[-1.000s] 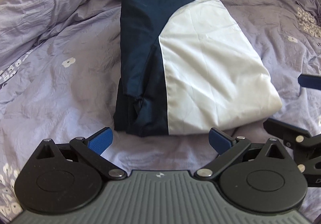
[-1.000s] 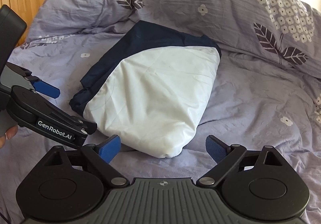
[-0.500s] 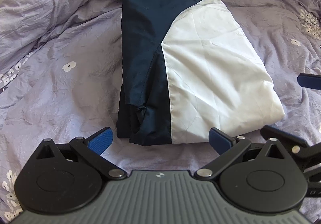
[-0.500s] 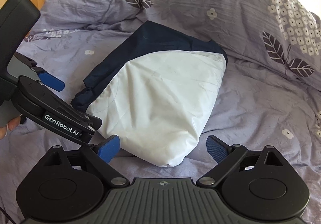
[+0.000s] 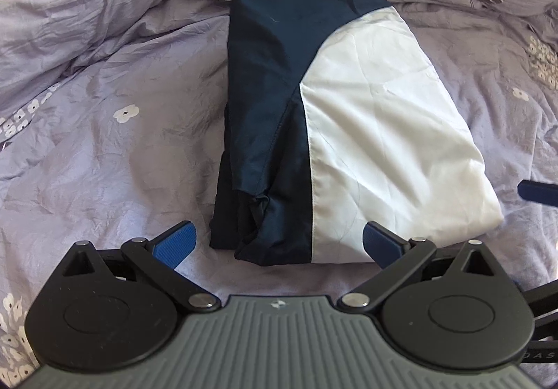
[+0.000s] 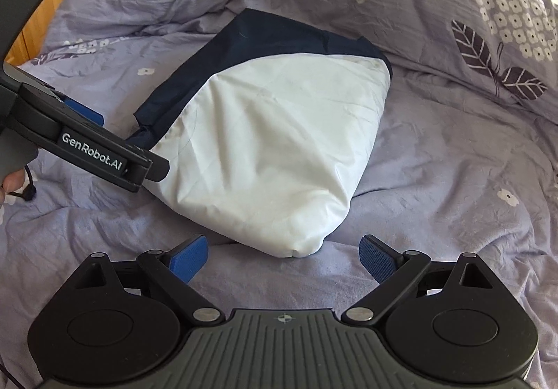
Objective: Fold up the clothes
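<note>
Both tongs, left tongs (image 5: 277,242) and right tongs (image 6: 282,254), have crept closer to the jacket (image 5: 334,131) at frame centre. Jaws wide open, holding nothing, probably lining up on its near edge for another fold on the bed (image 5: 104,145).

The folded garment (image 5: 331,131) lies on the bedspread (image 5: 104,145), pillows (image 6: 436,5) behind it.

Navy-and-white garment (image 5: 348,117) on lilac duvet (image 5: 104,152) with white flowers, dark leaves.

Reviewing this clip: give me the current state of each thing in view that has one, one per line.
Jacket: folded into a compact bundle, lying flat on the bed, not gripped.
Left gripper: open, empty, at the jacket's near edge.
Right gripper: open, empty, near the jacket's white corner.
Duvet: wrinkled, spread under the jacket.
</note>
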`<state>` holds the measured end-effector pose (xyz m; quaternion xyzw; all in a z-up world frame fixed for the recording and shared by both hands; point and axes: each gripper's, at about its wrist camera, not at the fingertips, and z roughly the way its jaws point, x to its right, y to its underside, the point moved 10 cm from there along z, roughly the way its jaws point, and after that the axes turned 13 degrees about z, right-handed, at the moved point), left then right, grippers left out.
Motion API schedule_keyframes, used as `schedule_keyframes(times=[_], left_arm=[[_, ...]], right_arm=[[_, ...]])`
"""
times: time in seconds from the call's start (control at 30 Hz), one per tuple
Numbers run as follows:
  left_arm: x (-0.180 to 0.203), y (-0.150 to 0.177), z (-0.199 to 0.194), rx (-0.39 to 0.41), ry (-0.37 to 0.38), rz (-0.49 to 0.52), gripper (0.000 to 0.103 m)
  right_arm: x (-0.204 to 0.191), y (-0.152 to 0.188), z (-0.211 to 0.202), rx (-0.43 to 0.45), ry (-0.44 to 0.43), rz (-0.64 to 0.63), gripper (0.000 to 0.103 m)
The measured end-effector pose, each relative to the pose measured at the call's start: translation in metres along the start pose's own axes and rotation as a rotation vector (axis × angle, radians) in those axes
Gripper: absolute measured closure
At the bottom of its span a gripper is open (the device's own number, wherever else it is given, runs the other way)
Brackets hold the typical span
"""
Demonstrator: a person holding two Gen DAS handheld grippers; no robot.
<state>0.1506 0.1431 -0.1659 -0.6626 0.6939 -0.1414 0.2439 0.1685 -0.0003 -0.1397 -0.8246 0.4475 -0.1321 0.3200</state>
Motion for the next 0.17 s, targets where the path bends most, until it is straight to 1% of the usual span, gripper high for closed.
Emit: schedule_keyframes(times=[0.07,0.17], left_arm=[[0.0034,-0.0005,-0.0003,0.012,0.000,0.017,0.000],[0.0047,-0.0005,-0.0003,0.016,-0.024,0.034,0.000]], right_arm=[[-0.0010,-0.0003,-0.0010,0.006,0.006,-0.012,0.009],[-0.0023,0.0007,-0.0007,0.006,0.004,-0.019,0.009]])
